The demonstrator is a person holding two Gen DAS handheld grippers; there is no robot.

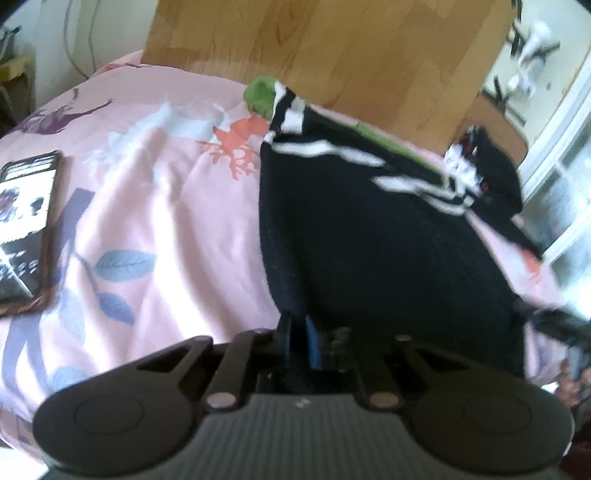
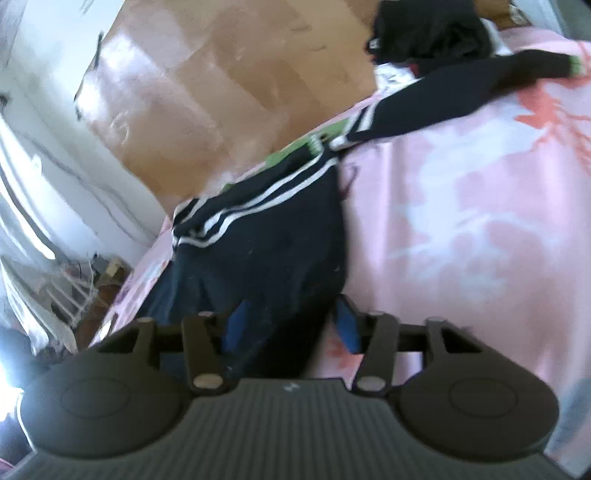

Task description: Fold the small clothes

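Spread over the pink bedsheet with leaf and coral print [image 1: 155, 206]: black long-sleeved garment with white stripes and green lining [image 1: 369, 236], one sleeve stretched toward the far edge [image 2: 461, 88]. Bunched near that sleeve: second dark garment [image 2: 428, 33]. Left on the sheet, well apart from the clothing: smartphone with lit screen in brown case [image 1: 26, 229]. Left gripper [image 1: 295, 343]: closed tight, clamping the near hem. Right gripper [image 2: 291, 328]: blue-padded fingers [image 2: 347, 328] apart, hem fabric between them, grip pressure not discernible.
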